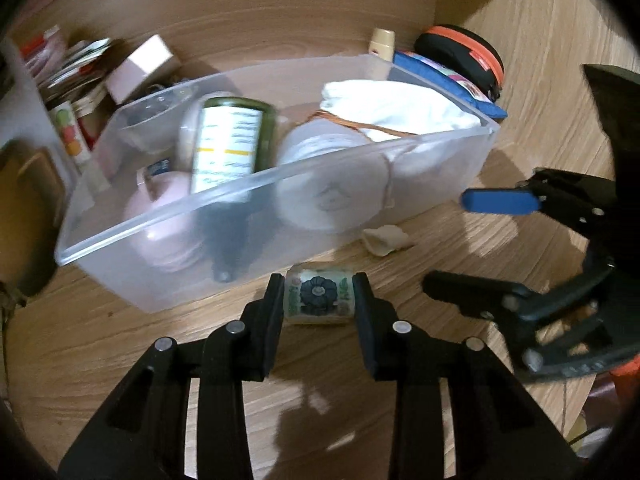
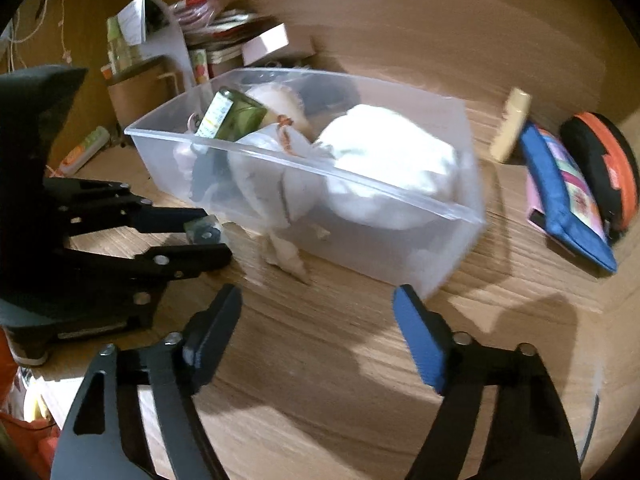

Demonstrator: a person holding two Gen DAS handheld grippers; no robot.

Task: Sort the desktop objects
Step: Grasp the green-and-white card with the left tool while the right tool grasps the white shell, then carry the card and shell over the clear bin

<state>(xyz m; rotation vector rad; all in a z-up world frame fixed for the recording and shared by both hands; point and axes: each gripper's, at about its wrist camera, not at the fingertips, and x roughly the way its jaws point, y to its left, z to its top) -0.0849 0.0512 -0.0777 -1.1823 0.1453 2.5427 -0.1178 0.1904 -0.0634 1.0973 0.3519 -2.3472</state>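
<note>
The left gripper (image 1: 318, 300) has a small patterned roll (image 1: 319, 295), perhaps decorative tape, between its two fingers, which stand on either side of it and look pressed against its ends. The roll lies on its side, its long axis running straight across from finger to finger, with the flower-printed face turned toward the left wrist camera. Whether it rests on the wooden counter (image 1: 160, 344) or is just lifted off it, I cannot tell; in the right wrist view it appears between the same fingers, close above the wood.

The relation that matters is the one between the roll and the clear plastic bin (image 1: 168, 220). The bin sits directly ahead of the left gripper, its near wall just beyond the roll, and its rim stands higher than the roll does. So the likely next move is up and forward over that wall, then a release among the things already inside: a green bottle (image 1: 228, 144), a white cloth bundle (image 1: 396, 108) and some pale round containers.

The right gripper (image 2: 320, 328) is spread wide with nothing between its fingers, off to the right of the roll and beside the bin's right end. The left gripper is plainly the nearer one. A small crumpled scrap (image 1: 386, 240) lies on the counter against the bin's near wall.
</note>
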